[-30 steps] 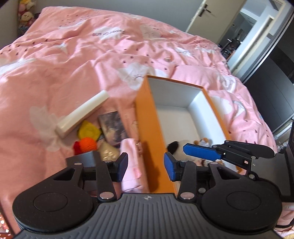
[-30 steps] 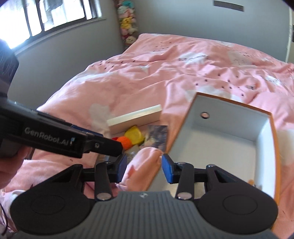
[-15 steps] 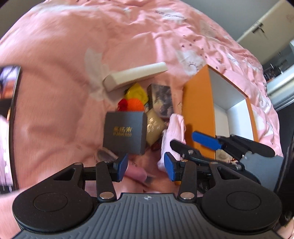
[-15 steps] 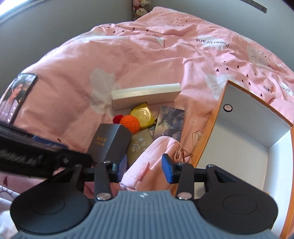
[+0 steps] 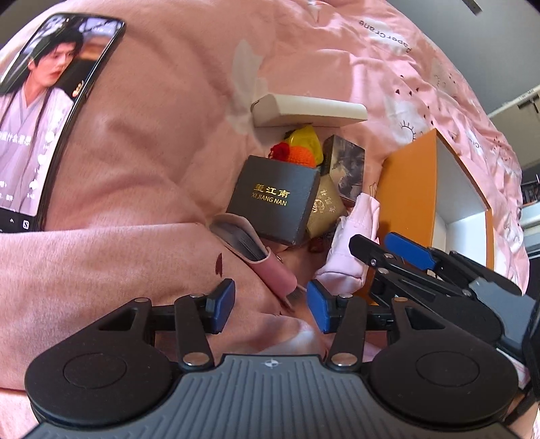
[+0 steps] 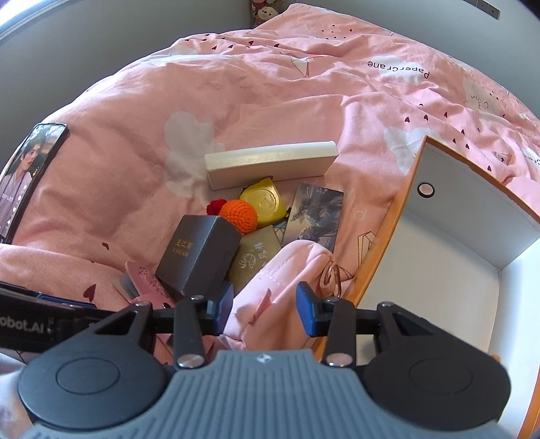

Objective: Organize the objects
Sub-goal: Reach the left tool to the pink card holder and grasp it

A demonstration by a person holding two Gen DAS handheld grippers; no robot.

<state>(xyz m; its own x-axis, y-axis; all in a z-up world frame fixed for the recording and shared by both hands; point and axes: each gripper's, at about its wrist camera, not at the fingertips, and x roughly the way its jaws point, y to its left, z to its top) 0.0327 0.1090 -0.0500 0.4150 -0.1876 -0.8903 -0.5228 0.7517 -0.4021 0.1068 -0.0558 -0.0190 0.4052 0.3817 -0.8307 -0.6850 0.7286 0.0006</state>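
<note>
A pile of small things lies on the pink bed beside an orange box [image 6: 452, 250] with a white inside. In it: a dark box with gold letters [image 5: 274, 200] [image 6: 197, 255], an orange knit ball [image 6: 239, 216], a yellow pouch [image 6: 265, 201], a picture card [image 6: 314, 211], a long white box [image 6: 270, 163], a pink pouch [image 6: 280, 280] and a pink brush [image 5: 256, 251]. My left gripper [image 5: 270, 305] is open, low over the brush's end. My right gripper [image 6: 265, 309] is open with the pink pouch between its fingers; it also shows in the left wrist view [image 5: 388, 250].
A phone [image 5: 44, 111] with a lit screen lies on the duvet at the left, also in the right wrist view [image 6: 25, 172]. Plush toys [image 6: 266, 8] sit at the far wall. The orange box [image 5: 415, 202] stands right of the pile.
Both grippers have swung from the orange box to the pile and come down close to it. The left one now hangs over the pink brush, the right over the pink pouch.
</note>
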